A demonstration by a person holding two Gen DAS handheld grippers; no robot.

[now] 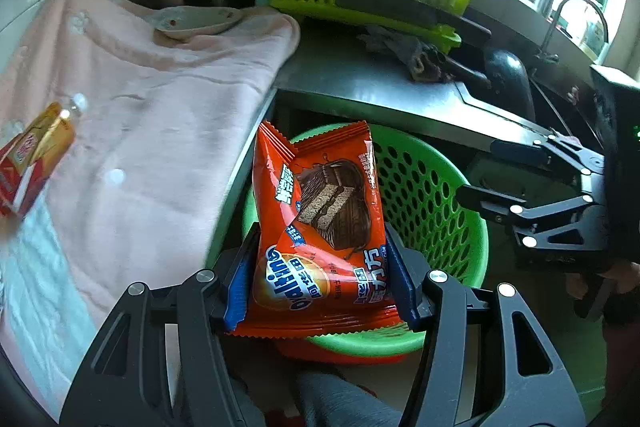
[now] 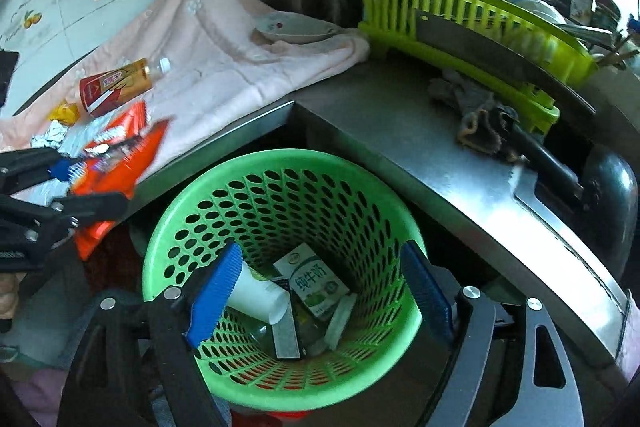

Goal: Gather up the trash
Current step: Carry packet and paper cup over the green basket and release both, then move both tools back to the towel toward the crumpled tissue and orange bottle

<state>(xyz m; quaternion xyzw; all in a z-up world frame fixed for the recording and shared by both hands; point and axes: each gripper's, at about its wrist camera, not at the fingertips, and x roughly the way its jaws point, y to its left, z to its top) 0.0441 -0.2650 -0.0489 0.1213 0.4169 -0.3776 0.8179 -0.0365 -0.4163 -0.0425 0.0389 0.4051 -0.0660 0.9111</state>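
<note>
My left gripper (image 1: 322,267) is shut on an orange snack wrapper (image 1: 320,211) and holds it above the rim of the green perforated basket (image 1: 432,195). The same wrapper shows at the left of the right wrist view (image 2: 116,163), beside the counter edge. My right gripper (image 2: 320,291) is open and empty, right over the basket (image 2: 280,187), which holds a white cup (image 2: 260,297), a milk carton (image 2: 316,283) and other trash. A red bottle (image 2: 116,87) and foil wrappers (image 2: 60,139) lie on the pink towel (image 2: 208,39).
A steel counter (image 2: 400,131) wraps around the basket. On it are a lime dish rack (image 2: 460,19), a knife (image 2: 480,47), a grey rag (image 2: 472,111), and a plate (image 2: 296,27) on the towel. A dark pan (image 2: 608,195) sits in the sink at right.
</note>
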